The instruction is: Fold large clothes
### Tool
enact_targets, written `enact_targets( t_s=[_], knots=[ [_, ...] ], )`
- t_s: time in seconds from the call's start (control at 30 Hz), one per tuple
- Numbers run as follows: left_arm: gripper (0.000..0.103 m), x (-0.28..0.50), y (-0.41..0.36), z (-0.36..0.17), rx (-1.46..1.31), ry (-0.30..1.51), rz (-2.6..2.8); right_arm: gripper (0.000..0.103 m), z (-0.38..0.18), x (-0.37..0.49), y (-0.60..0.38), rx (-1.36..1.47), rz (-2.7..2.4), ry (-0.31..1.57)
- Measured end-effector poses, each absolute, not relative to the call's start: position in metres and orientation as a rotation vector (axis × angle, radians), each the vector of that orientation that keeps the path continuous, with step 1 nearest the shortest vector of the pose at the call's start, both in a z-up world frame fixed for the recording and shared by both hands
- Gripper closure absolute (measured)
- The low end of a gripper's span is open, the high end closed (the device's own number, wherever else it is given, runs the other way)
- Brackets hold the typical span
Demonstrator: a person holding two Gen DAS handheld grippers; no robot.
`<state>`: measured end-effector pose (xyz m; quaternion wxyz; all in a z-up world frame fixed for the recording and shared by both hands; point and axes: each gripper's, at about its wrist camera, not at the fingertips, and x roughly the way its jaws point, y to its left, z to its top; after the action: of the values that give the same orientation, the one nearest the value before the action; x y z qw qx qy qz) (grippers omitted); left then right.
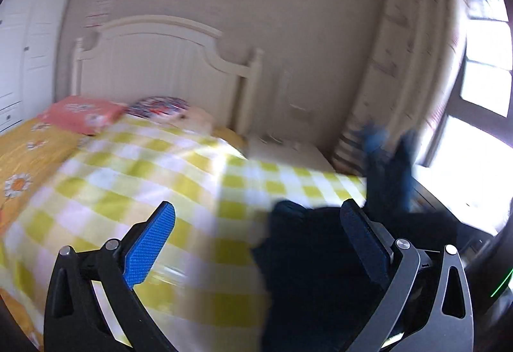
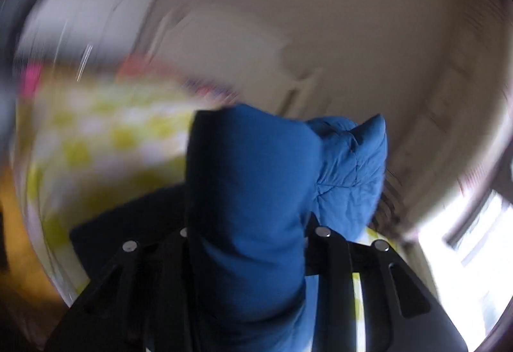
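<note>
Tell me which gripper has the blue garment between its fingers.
The right gripper: the blue garment fills its gap. The left gripper gapes, holding nothing.

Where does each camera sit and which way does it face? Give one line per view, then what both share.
Left wrist: rides the left gripper, jaws wide apart and empty, looking across the checked bedspread toward the headboard.
Right wrist: rides the right gripper, mostly blocked by the blue padded garment bunched between its fingers.
Shared: bedspread, garment, window side.
</note>
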<state>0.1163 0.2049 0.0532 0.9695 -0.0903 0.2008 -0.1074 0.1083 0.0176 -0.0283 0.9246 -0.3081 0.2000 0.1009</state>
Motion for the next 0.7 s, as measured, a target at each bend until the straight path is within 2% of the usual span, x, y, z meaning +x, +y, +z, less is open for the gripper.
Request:
enact_targets(
  t_s=[0.07, 0.13, 0.27, 0.5, 0.6, 0.7],
  knots=[
    [0.004, 0.119, 0.221, 0.057, -0.172, 0.417, -0.180, 0.060, -0.090, 0.128, 0.074, -0.869, 0.271, 0.552],
    [0.004, 0.119, 0.226, 0.053, -0.148, 0.451, -0.188, 0.063, -0.139, 0.124, 0.104, -1.053, 0.215, 0.469],
    [0.004, 0.130, 0.211, 0.043, -0.061, 0.503, -0.248, 0.064, -0.132, 0.122, 0.088, -0.975, 0.246, 0.454],
    [0.004, 0.188, 0.117, 0.065, 0.089, 0.555, -0.460, 0.072, -0.116, 0.098, 0.080, -0.931, 0.239, 0.331],
    [0.004, 0.218, 0.066, 0.068, 0.153, 0.657, -0.623, 0.070, -0.114, 0.099, 0.083, -0.921, 0.240, 0.333],
    [0.004, 0.248, 0.014, 0.046, 0.275, 0.768, -0.685, 0.062, -0.136, 0.093, 0.092, -0.990, 0.239, 0.316]
  ],
)
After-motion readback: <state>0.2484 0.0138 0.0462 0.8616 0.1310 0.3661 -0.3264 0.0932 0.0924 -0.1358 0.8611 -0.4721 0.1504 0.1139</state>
